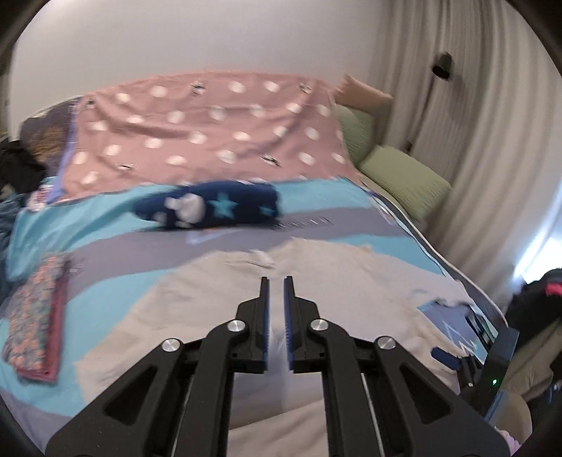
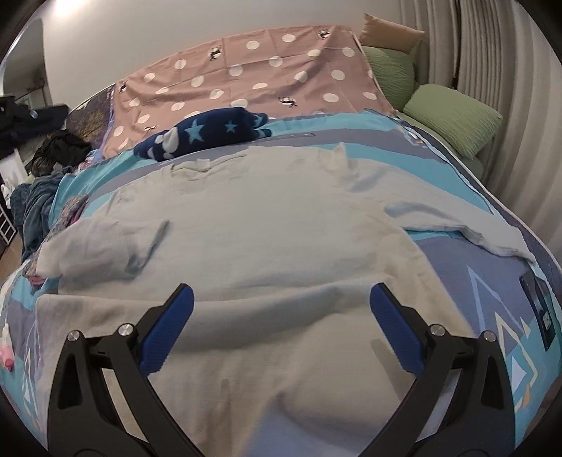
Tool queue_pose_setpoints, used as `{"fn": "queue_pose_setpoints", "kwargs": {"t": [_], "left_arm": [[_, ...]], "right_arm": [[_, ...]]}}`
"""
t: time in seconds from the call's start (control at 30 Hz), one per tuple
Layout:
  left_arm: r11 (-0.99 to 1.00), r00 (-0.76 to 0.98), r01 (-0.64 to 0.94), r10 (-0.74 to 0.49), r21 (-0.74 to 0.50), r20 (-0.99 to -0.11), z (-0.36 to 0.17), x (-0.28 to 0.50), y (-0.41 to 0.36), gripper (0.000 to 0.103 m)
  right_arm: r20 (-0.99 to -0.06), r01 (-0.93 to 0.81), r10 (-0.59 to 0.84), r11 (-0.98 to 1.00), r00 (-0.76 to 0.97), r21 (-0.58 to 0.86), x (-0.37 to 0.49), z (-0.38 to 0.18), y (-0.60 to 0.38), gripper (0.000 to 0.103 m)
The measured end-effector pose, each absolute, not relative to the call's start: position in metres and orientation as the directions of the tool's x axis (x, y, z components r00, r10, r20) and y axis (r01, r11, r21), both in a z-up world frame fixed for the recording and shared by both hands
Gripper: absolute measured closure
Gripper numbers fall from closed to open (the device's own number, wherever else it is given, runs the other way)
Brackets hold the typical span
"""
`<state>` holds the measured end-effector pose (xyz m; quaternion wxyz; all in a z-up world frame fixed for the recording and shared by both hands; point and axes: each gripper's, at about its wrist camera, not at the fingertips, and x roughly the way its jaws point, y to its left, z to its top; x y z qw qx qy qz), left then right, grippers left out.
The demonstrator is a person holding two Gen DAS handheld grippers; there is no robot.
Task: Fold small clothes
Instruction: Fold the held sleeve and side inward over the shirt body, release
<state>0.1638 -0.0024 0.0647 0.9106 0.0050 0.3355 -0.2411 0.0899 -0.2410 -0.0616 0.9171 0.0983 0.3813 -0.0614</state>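
The left gripper (image 1: 276, 281) tilts downward, its fingers (image 1: 264, 309) nearly together with a narrow empty gap between them. The right gripper (image 2: 281, 298) tilts downward too, fingers (image 2: 168, 327) spread wide, empty.

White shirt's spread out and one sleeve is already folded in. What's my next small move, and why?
Probably bring the open right claw over to the right sleeve and pinch it. That sleeve lies spread out on the bed cover, while the left sleeve is already folded onto the white shirt.

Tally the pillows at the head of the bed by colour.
Green pillows: 2
Tan pillows: 1
Total: 3
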Motion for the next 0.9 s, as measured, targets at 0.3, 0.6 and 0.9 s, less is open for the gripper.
{"fn": "queue_pose_setpoints", "kwargs": {"t": [0.3, 0.6, 0.9], "left_arm": [[0.954, 0.690, 0.298, -0.246, -0.044, -0.681, 0.009, 0.158, 0.036, 0.054], [0.995, 0.651, -0.061, 0.095, 0.072, -0.753, -0.049, 0.135, 0.170, 0.046], [0.974, 0.661, 0.214, -0.198, -0.072, -0.723, -0.037, 0.119, 0.126, 0.046]], "right_arm": [[-0.692, -0.038, 0.243, 0.954, 0.680, 0.298, 0.113, -0.045, -0.244, 0.028], [-0.735, -0.208, 0.507, 0.860, 0.450, 0.466, 0.204, -0.064, -0.174, 0.059], [-0.775, -0.100, 0.550, 0.830, 0.312, 0.549, 0.272, -0.095, -0.151, 0.051]]}}
